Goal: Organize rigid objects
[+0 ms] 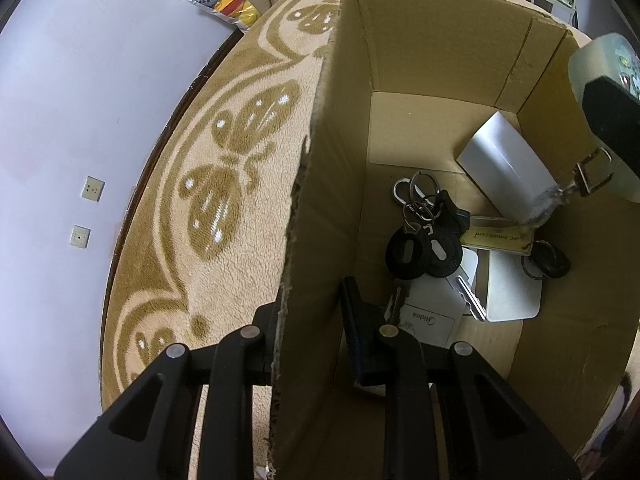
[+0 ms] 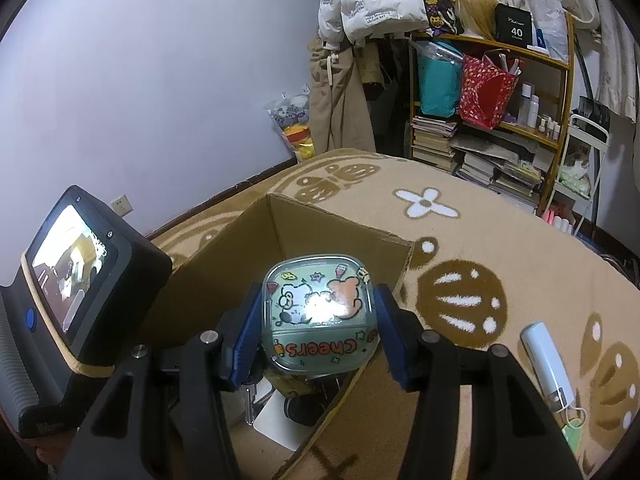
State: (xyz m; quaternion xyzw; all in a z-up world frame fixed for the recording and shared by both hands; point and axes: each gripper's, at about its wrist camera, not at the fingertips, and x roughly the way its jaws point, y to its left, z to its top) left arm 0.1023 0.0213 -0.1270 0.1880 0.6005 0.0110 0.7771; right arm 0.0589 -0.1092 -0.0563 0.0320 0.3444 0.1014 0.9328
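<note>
Beige carpet (image 2: 500,240) with brown butterfly motifs; cluttered shelf (image 2: 492,92) at far right. Left gripper (image 1: 310,320) straddles the near wall of the cardboard box (image 1: 320,184), one finger outside and one inside, pinching it. Ahead of it on the box floor: key bunch (image 1: 424,236), silver card (image 1: 504,164), gold smart card (image 1: 496,236), white Midea card (image 1: 432,316). Right gripper (image 2: 318,326) pinches the green cartoon case (image 2: 320,316) between blue pads (image 2: 244,340), above the box opening. White tube (image 2: 548,364) lies on carpet to its right.
</note>
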